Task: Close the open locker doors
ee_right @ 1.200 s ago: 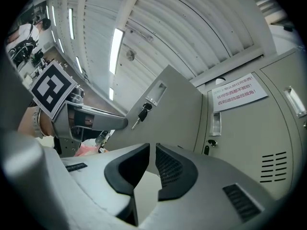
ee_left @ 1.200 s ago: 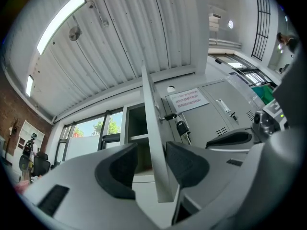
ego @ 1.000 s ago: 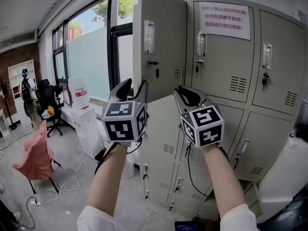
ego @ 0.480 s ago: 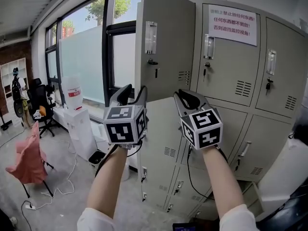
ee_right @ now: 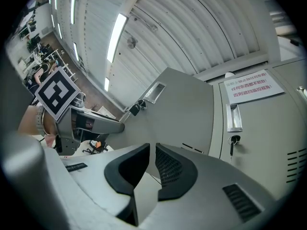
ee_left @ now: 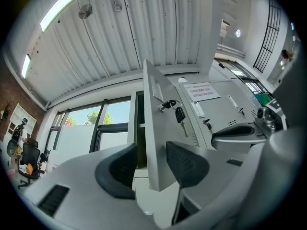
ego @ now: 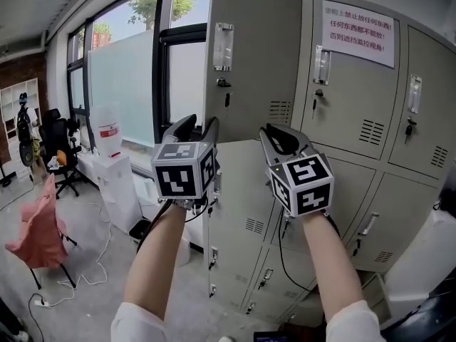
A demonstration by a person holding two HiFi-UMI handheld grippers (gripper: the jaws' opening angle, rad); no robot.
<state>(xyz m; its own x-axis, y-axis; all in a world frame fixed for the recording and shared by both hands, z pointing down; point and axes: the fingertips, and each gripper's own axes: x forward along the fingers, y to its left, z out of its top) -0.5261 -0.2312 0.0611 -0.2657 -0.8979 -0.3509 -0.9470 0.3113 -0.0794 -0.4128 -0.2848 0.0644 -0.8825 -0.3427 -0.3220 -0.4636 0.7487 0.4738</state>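
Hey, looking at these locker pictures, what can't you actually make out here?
- What lies behind the open door: in the head view the door itself covers it, and the left gripper view shows only a dark sliver.
- Whether the left tool touches that door's edge: depth is unclear in the left gripper view.
- The lowest lockers: cut off by the head view's bottom edge.

Daylight is streaming through the window (ego: 132, 84), lighting everything brightly and evenly; lines beside it are bowing from wide-angle distortion.
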